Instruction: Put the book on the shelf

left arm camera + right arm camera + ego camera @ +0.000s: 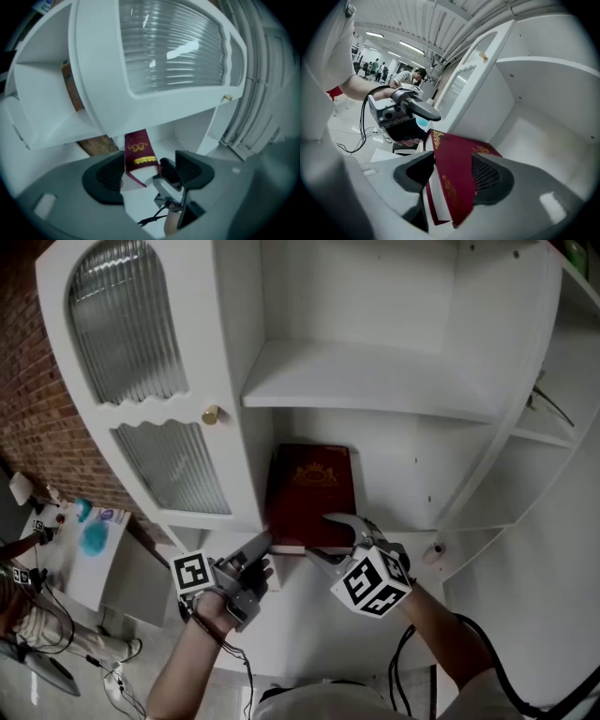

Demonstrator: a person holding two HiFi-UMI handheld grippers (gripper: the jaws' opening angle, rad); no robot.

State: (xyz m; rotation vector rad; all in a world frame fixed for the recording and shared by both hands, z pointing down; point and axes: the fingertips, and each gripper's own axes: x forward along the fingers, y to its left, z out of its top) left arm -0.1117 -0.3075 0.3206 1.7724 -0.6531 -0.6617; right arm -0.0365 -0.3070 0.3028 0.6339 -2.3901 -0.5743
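Book (309, 493): closed dark-red hardcover with a gold crest on the exposed front cover, set partway into the lower compartment of the white shelf (375, 381), near end at the compartment's front edge.

We're pretty sure this is a big open lab hall: strip lights (411, 47) overhead, people (408, 77) working behind us, loose cables (67, 641), a brick wall (42, 437).

Above and left of the left gripper (265, 554), a white cabinet door (202, 352) with ribbed glass panes (122, 324) and a brass knob (211, 414) is seen. Further left, a red brick wall (47, 446) is flanked by a low white table (70, 568) on a grey floor (56, 699). Strip lights (377, 35) are mounted overhead.
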